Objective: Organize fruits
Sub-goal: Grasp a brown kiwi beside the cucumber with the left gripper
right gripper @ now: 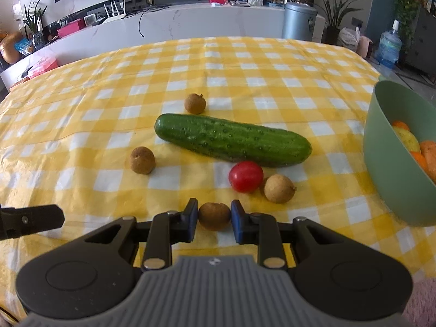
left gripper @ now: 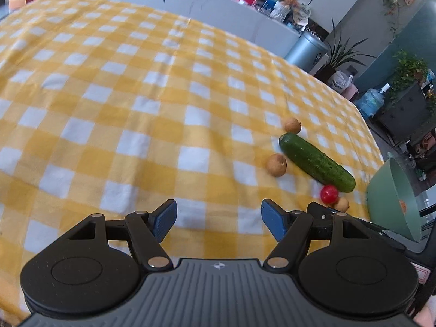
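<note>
My right gripper (right gripper: 214, 218) is shut on a small brown longan (right gripper: 214, 216), its blue pads pressing both sides just above the cloth. Ahead lie a green cucumber (right gripper: 231, 143), a red cherry tomato (right gripper: 245, 176) and three more longans (right gripper: 279, 188) (right gripper: 142, 160) (right gripper: 195, 103). A green bowl (right gripper: 387, 169) with orange and yellow fruit stands at the right. My left gripper (left gripper: 218, 219) is open with nothing between its fingers, over bare cloth left of the cucumber (left gripper: 316, 161), tomato (left gripper: 329, 194) and bowl (left gripper: 389, 201).
The table wears a yellow-and-white checked cloth (right gripper: 245, 73); its far edge and right edge are near the bowl. Part of the left gripper (right gripper: 30, 219) shows at the left of the right wrist view. A white counter, bins and plants stand beyond the table.
</note>
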`<move>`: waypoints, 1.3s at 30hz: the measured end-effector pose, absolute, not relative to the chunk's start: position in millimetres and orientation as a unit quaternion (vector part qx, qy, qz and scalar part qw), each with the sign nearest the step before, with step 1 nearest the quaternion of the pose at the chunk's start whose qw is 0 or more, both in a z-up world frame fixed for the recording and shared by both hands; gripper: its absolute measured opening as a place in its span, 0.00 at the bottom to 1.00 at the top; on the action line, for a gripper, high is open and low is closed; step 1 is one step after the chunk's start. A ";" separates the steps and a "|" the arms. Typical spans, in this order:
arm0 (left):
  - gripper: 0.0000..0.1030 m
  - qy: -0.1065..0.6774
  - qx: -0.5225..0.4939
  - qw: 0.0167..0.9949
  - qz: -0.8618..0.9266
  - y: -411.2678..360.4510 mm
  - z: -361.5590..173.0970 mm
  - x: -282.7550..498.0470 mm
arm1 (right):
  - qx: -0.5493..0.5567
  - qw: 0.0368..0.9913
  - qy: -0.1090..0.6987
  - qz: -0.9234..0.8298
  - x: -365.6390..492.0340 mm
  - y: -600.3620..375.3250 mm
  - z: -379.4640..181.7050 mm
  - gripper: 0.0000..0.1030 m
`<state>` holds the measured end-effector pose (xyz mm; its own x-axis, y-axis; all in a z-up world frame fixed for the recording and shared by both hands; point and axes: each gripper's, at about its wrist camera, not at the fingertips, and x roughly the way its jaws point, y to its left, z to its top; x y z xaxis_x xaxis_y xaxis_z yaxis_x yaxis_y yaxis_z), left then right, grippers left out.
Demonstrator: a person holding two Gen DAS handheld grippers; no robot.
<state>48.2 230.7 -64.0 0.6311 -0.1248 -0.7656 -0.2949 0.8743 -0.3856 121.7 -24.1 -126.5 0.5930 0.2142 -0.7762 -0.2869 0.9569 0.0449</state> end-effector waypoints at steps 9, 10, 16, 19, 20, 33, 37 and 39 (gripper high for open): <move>0.81 0.399 -0.227 0.889 0.004 206.8 -70.3 68.3 | -0.023 0.892 0.429 0.141 126.6 -30.0 -130.5 0.21; 0.81 0.392 -0.211 0.895 0.005 202.3 -69.4 71.9 | -0.020 0.891 0.431 0.140 125.9 -31.3 -130.0 0.21; 0.79 0.368 -0.115 0.923 -0.013 171.2 -69.6 99.1 | 0.014 0.896 0.425 0.129 123.9 -42.9 -123.3 0.21; 0.76 0.373 -0.088 0.923 -0.025 161.9 -76.5 111.9 | 0.018 0.903 0.410 0.127 121.5 -48.0 -117.0 0.21; 0.76 0.375 -0.082 0.923 -0.026 159.1 -78.6 115.0 | 0.016 0.905 0.407 0.125 121.3 -48.5 -116.0 0.21; 0.62 0.366 -0.018 0.930 -0.004 139.8 -89.9 123.1 | 0.036 0.897 0.423 0.124 125.9 -54.9 -119.2 0.21; 0.48 0.360 -0.002 0.933 0.009 135.6 -91.6 123.3 | 0.027 0.898 0.421 0.128 124.3 -51.7 -119.5 0.21; 0.37 0.354 0.007 0.935 0.007 135.8 -91.4 121.9 | 0.027 0.897 0.422 0.128 124.6 -51.7 -119.7 0.21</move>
